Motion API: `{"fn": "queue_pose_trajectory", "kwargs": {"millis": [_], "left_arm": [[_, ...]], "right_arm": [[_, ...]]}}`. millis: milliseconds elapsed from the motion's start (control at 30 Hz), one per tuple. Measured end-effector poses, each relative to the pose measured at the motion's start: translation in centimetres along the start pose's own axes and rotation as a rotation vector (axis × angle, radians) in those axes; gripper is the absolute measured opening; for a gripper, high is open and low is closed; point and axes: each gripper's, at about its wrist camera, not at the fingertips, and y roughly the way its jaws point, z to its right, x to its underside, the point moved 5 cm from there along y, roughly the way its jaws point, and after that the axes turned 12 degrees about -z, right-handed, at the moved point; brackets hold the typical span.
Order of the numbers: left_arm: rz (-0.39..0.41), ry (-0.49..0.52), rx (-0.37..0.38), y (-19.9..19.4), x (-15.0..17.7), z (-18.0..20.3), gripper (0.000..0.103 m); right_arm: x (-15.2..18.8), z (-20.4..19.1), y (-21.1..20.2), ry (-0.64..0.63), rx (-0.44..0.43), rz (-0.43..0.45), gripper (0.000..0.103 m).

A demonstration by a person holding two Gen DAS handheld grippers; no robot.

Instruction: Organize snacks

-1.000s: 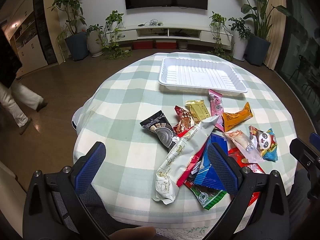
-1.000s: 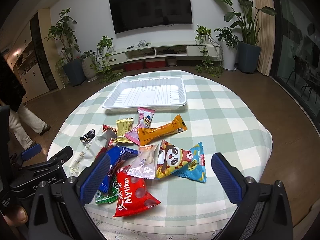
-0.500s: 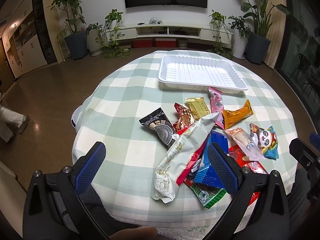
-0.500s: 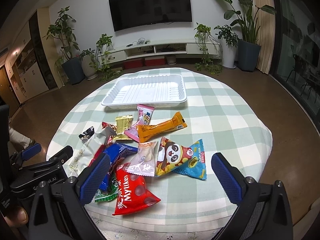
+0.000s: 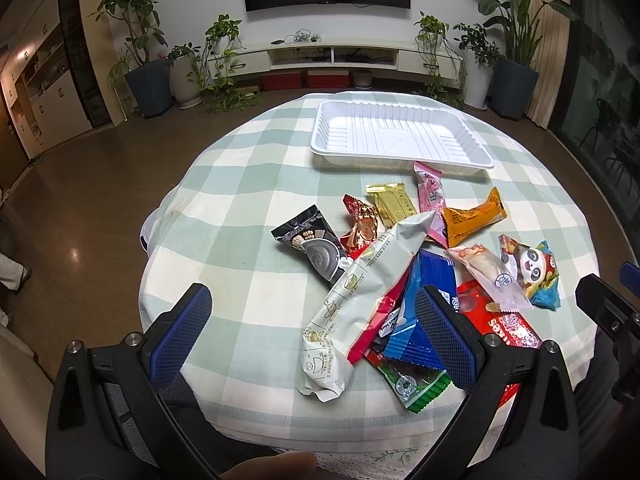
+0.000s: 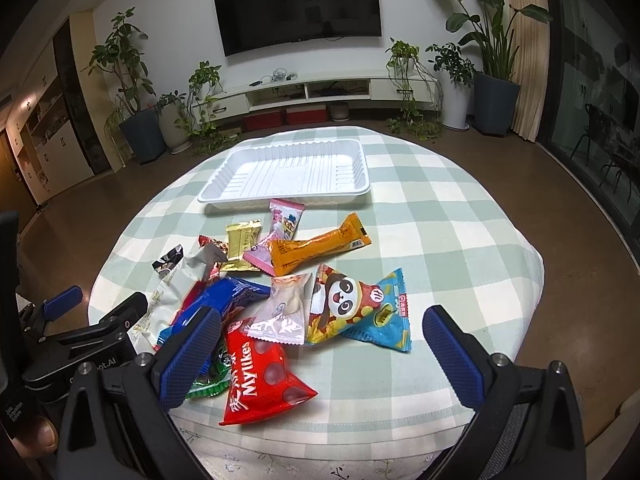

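Several snack packets lie in a loose pile on the checked tablecloth [image 5: 248, 200]: a long white packet [image 5: 360, 284], a black one [image 5: 312, 240], a gold one [image 5: 394, 206], an orange one [image 6: 316, 250], a panda packet [image 6: 352, 300] and a red Mylikes bag [image 6: 256, 376]. An empty white tray [image 5: 396, 136] sits behind them, also in the right wrist view [image 6: 288, 172]. My left gripper [image 5: 312, 332] is open and empty, low at the near edge before the white packet. My right gripper [image 6: 320, 352] is open and empty above the red bag.
The round table drops off on all sides to a brown floor. A TV console [image 6: 304, 92] and potted plants [image 6: 132, 80] line the far wall. The left gripper's body [image 6: 76, 344] shows at the right view's left edge.
Both grippers have edged slightly forward and lower toward the snack pile. The person walking at the far left has nearly left the view.
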Motion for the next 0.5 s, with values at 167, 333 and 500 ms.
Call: {"fn": "queue_pose_trajectory", "kwargs": {"millis": [167, 333, 500], "left_arm": [[-0.014, 0.008, 0.000, 0.4, 0.1, 0.3, 0.103], [-0.022, 0.010, -0.001, 0.8, 0.2, 0.4, 0.103], [-0.028, 0.012, -0.004, 1.1, 0.3, 0.4, 0.103]], "right_arm": [[-0.1, -0.1, 0.2, -0.004, 0.007, -0.016, 0.103], [-0.1, -0.3, 0.4, -0.011, 0.018, -0.033, 0.103], [0.0, -0.5, 0.7, -0.017, 0.029, -0.047, 0.103]]}}
